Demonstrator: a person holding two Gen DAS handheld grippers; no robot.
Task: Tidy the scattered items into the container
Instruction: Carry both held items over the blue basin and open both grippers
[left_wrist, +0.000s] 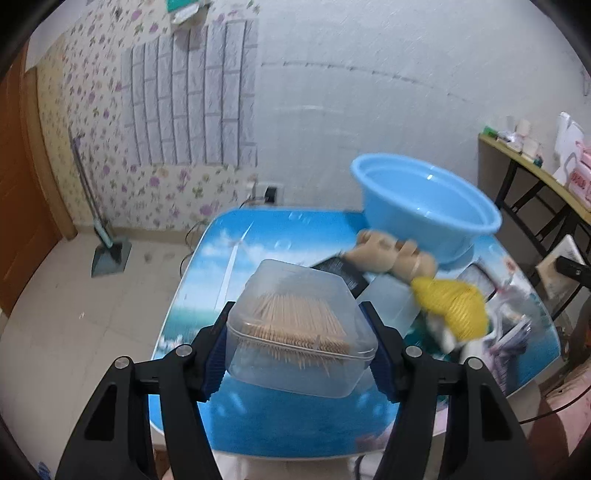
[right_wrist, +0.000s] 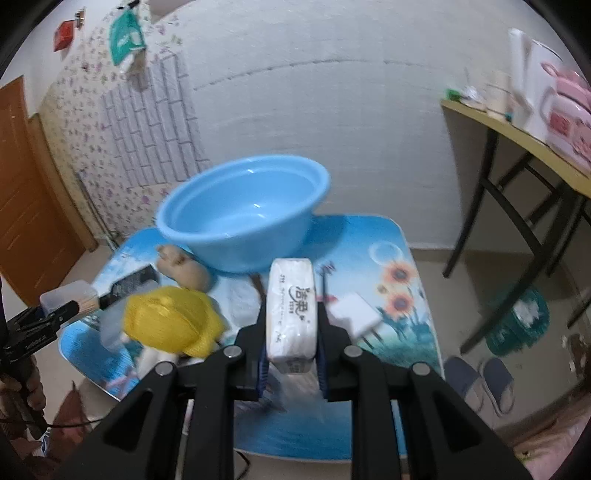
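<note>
My left gripper (left_wrist: 297, 350) is shut on a clear plastic box of toothpicks (left_wrist: 301, 328), held above the table. The right gripper (right_wrist: 291, 343) is shut on a white tissue pack (right_wrist: 292, 314) with printed lettering, also lifted off the table. An empty blue basin (right_wrist: 243, 212) stands at the table's far side; in the left wrist view the basin (left_wrist: 424, 201) is up to the right. Scattered in front of it lie a yellow mesh bundle (right_wrist: 171, 321), a tan ginger-like lump (right_wrist: 183, 271), a black packet (right_wrist: 131, 282) and a white block (right_wrist: 354, 312).
The low table (right_wrist: 373, 243) has a blue printed top with sunflowers. The left gripper with its box (right_wrist: 62, 299) shows at the right view's left edge. A tall side table (right_wrist: 517, 129) with pink and white items stands right. Slippers (right_wrist: 480, 384) and a green basket (right_wrist: 517, 321) lie on the floor.
</note>
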